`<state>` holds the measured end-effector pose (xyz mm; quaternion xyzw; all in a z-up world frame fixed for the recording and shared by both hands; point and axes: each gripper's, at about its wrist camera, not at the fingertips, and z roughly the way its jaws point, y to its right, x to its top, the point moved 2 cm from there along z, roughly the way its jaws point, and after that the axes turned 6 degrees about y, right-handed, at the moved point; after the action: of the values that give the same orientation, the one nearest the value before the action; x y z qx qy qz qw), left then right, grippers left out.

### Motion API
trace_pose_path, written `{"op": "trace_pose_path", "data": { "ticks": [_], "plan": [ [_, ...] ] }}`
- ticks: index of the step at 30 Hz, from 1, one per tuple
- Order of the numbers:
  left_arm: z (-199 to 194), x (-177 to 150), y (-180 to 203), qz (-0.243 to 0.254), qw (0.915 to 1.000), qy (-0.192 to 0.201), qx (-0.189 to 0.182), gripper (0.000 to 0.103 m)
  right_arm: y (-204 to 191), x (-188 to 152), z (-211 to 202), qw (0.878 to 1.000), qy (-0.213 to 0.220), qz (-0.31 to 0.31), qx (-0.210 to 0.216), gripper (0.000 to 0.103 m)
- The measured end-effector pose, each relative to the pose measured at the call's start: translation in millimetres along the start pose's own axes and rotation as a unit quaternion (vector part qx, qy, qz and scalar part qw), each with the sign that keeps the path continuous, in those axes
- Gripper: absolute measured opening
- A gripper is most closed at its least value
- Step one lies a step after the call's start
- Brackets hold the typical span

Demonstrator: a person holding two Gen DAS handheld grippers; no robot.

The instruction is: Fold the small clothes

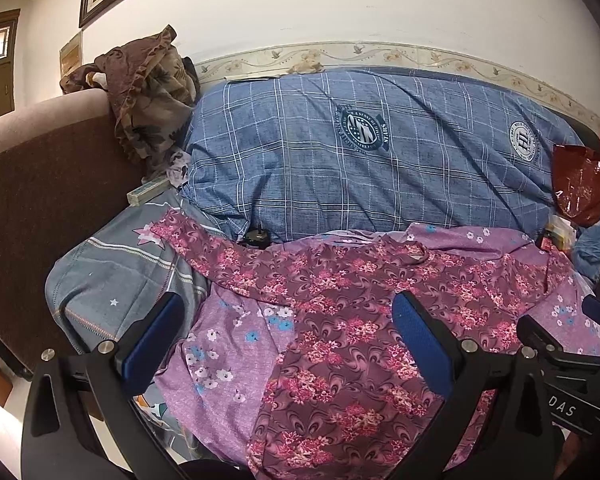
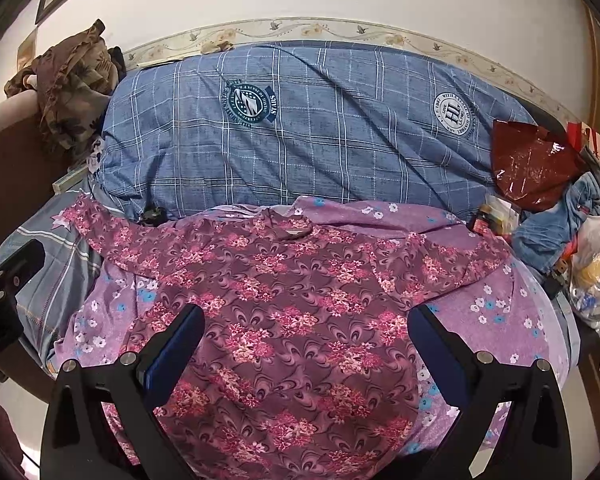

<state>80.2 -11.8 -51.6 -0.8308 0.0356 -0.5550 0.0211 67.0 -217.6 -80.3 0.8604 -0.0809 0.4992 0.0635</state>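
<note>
I have both tools hovering above a maroon floral shirt (image 2: 300, 312) that lies spread flat, front up, directly ahead of and beneath my right gripper (image 2: 306, 334). Its neckline (image 2: 292, 229) sits at the far end from me, one sleeve (image 2: 112, 236) runs out to the far left and the other sleeve (image 2: 456, 264) bends off to the right. From my left gripper (image 1: 288, 320) the shirt body fills the space ahead and to the right, with the left sleeve stretching away ahead-left. Both tools stand wide apart with nothing between the blue pads (image 1: 152, 336); neither touches cloth as far as I can tell.

The shirt rests on a lilac flowered cloth (image 2: 496, 312), and beyond that lies a blue checked quilt (image 2: 300, 132).

I judge the fabric thin, light and limp. It should drape and slide rather than hold a crease, and it may drag the lilac layer with it if I pinch too deep. I would take only the top layer, at a seam or edge where the cloth is doubled: the left cuff or shoulder with the left tool, the right shoulder or hem corner with the right. A shallow, firm pinch ought to be enough; the weight is trivial, but a loose grip could let it slip out mid-fold.
</note>
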Motion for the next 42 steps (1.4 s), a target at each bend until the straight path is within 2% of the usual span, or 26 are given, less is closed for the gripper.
{"op": "trace_pose_path", "data": {
  "ticks": [31, 34, 38, 40, 42],
  "plan": [
    [9.1, -0.4, 17.5, 0.017, 0.9998, -0.01, -0.008, 0.103, 2.2, 0.1, 7.4, 1.0, -0.007, -0.003, 0.005, 0.101],
    [23.3, -0.5, 22.2, 0.013, 0.9994, -0.022, -0.024, 0.103, 8.6, -0.4, 17.1, 1.0, -0.012, 0.003, 0.005, 0.101],
    [66.4, -2.3, 27.5, -0.004, 0.9984, -0.043, -0.035, 0.103, 31.0, 0.1, 41.2, 1.0, -0.016, 0.023, 0.012, 0.101],
    [94.6, -5.7, 30.3, -0.016, 0.9965, -0.069, -0.045, 0.103, 60.4, -0.5, 63.7, 0.998, -0.02, 0.058, 0.03, 0.101],
    [127.3, -13.2, 33.3, -0.034, 0.9927, -0.103, -0.053, 0.103, 94.7, -2.9, 85.3, 0.995, -0.025, 0.096, 0.03, 0.101]
  ]
}}
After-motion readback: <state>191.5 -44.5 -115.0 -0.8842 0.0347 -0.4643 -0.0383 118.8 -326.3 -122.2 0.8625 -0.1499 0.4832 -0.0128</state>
